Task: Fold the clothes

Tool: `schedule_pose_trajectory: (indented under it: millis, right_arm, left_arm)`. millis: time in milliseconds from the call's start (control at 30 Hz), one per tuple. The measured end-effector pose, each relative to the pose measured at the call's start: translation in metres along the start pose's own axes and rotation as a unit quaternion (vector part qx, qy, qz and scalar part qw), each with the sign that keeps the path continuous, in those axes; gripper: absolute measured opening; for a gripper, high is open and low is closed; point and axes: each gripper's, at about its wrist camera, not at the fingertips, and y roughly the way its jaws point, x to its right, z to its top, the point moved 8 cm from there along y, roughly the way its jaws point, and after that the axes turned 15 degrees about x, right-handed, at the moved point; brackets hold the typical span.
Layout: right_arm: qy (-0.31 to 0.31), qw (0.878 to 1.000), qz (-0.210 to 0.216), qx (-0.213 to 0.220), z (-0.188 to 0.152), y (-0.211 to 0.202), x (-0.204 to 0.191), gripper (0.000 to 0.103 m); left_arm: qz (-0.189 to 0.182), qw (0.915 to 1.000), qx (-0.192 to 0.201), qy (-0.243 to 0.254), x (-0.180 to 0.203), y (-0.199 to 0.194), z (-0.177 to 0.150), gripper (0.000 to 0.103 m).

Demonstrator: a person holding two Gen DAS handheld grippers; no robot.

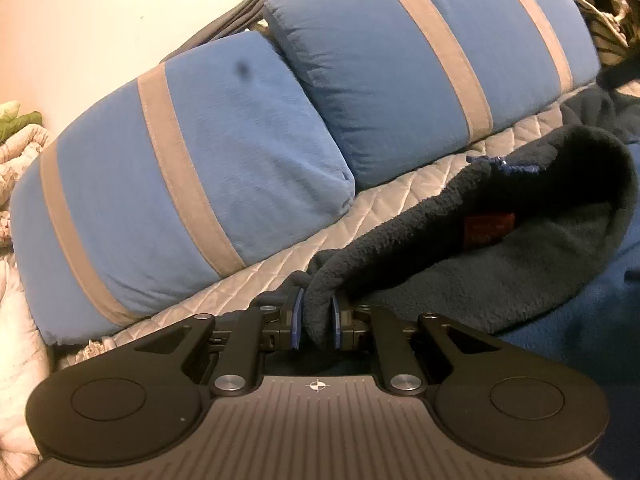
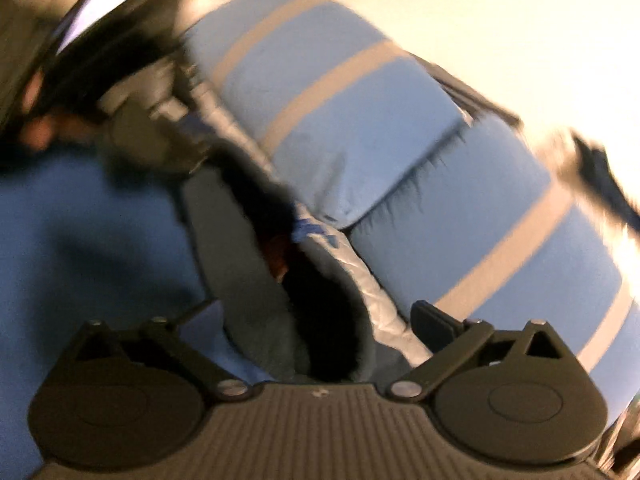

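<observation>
- Left wrist view: the left gripper (image 1: 316,320) has its blue pads (image 1: 295,318) pinched on a bunched edge of a dark navy fleece garment (image 1: 460,256). The rest of the fleece runs to the right over a quilted cover (image 1: 248,280) and a blue sheet (image 1: 580,328), with a red label (image 1: 490,227) showing inside its folded-over rim. Two blue pillows with grey stripes (image 1: 200,160) lie just beyond, at the far side.
- Right wrist view: this picture is smeared by motion. The right gripper (image 2: 320,332) has its fingers spread wide, holding nothing; the fleece (image 2: 256,280) lies between and ahead of them, its dark inside open like a pocket, beside the striped pillows (image 2: 460,200) on the right.
- Risk, as a judgement: the left pinch holds a thick wad rather than a single edge, so a pull may drag the whole garment instead of laying a fold.
- The spread right fingers sit close over the quilted cover (image 2: 380,296); closing here could catch the bedding along with the fleece.
</observation>
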Motion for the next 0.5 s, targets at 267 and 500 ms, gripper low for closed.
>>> schedule_pose_trajectory:
  millis: [267, 500]
  right_arm:
    - [-0.179, 0.982, -0.026, -0.054, -0.021, 0.026, -0.018, 0.103]
    - [-0.127, 0.990, -0.021, -0.060, -0.023, 0.039, -0.003, 0.074]
  left_arm:
    - [0.002, 1.0000, 0.005, -0.006, -0.003, 0.000, 0.002, 0.016]
    - [0.005, 0.9998, -0.001, 0.021, 0.000, 0.003, -0.002, 0.016]
